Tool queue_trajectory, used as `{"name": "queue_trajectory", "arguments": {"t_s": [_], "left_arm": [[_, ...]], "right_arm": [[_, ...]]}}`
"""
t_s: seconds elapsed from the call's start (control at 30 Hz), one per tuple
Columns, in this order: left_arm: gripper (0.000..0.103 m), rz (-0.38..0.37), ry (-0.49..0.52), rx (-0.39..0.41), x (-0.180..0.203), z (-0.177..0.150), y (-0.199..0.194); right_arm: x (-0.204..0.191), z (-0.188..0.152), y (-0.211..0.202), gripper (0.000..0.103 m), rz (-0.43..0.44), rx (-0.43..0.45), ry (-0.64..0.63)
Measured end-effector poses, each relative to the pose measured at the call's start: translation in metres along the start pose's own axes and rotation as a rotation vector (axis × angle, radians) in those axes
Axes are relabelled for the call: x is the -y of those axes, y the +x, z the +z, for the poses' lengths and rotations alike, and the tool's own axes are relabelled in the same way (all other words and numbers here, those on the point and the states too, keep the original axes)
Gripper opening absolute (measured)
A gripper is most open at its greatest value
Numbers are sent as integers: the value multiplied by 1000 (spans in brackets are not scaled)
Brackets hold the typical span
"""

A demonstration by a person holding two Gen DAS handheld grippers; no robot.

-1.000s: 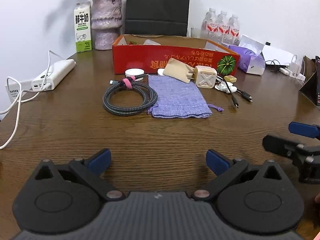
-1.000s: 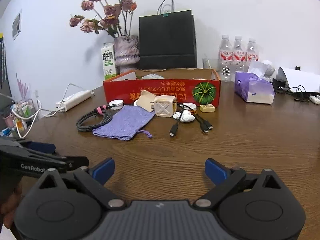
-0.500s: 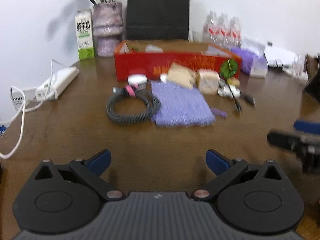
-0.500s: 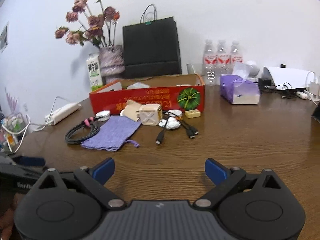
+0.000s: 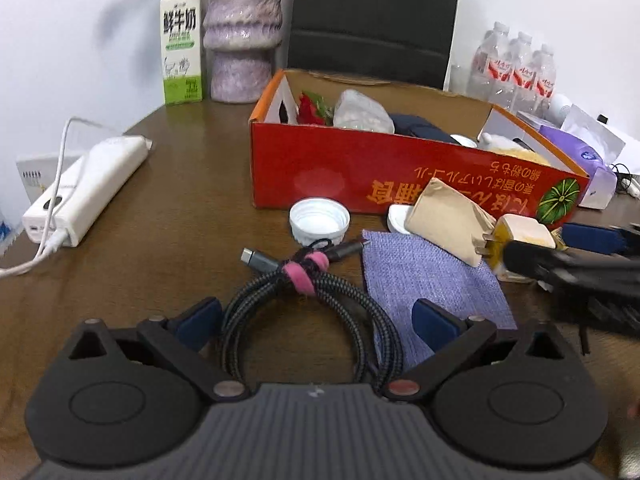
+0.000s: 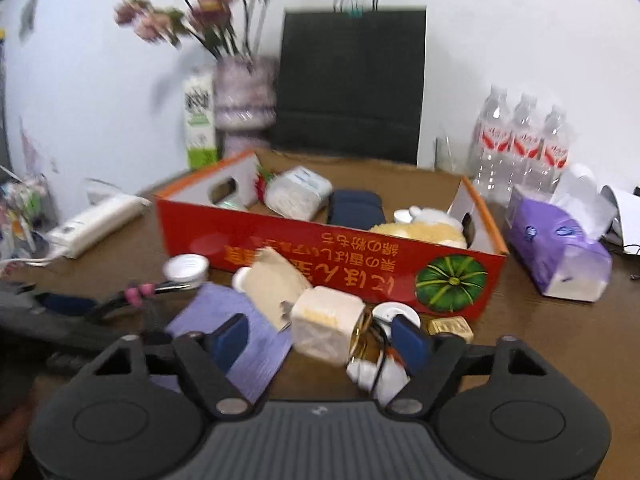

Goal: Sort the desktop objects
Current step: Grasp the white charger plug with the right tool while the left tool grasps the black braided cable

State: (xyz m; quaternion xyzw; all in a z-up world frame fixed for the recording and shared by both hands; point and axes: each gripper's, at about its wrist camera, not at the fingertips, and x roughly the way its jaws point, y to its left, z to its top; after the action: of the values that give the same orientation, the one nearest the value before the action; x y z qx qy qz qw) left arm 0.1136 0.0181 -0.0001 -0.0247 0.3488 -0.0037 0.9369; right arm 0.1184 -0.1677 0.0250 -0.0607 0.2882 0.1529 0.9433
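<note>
Our left gripper [image 5: 316,322] hangs low over the table [image 5: 160,240] with its jaws spread wide, one blue pad on either side of the coiled braided cable [image 5: 308,312]; whether the pads touch the coil we cannot tell. The coil lies flat just ahead of the jaws, bound at its far side by a pink strap [image 5: 306,274], and its two plugs point away from us, one toward the left and one toward the right.

Our right gripper [image 6: 320,340] also has its jaws wide apart, low over the table, with the cream charger cube [image 6: 326,330] between the two pads and not clamped. The cube sits tilted, its prongs toward the tan paper packet [image 6: 274,286] on its left. In the left wrist view the right gripper reaches in from the right, its tip next to the cube.

The purple cloth pouch [image 5: 432,280] lies flat between cable and cube, its long side running away from us. Beyond it stand a white bottle cap [image 5: 319,220] and the red cardboard box [image 5: 360,176], long axis across the table, printed upside down, holding several things. White earbuds [image 6: 376,376] and a small gold block [image 6: 450,328] lie close to the right pad.

Compared with one second ago, both grippers have moved forward and down: the cable and cube were then well ahead of the jaws, and now sit between them. The right wrist view is blurred.
</note>
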Motion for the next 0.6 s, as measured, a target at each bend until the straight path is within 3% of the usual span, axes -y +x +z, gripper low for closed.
{"name": "queue_trajectory", "arguments": {"t_s": [0.03, 0.1, 0.13, 0.43, 0.6], "left_arm": [[103, 9, 14, 2, 2, -1, 0], [97, -10, 6, 15, 0, -2, -2], [91, -6, -4, 29, -2, -2, -3], [87, -7, -36, 81, -10, -2, -15], [87, -6, -39, 224, -9, -6, -45]], "right_arm": [[2, 0, 11, 67, -2, -17, 20], [7, -5, 20, 50, 0, -27, 73], [8, -8, 20, 50, 7, -20, 75], [15, -6, -3, 49, 11, 73, 103], [13, -2, -26, 49, -14, 162, 103]]}}
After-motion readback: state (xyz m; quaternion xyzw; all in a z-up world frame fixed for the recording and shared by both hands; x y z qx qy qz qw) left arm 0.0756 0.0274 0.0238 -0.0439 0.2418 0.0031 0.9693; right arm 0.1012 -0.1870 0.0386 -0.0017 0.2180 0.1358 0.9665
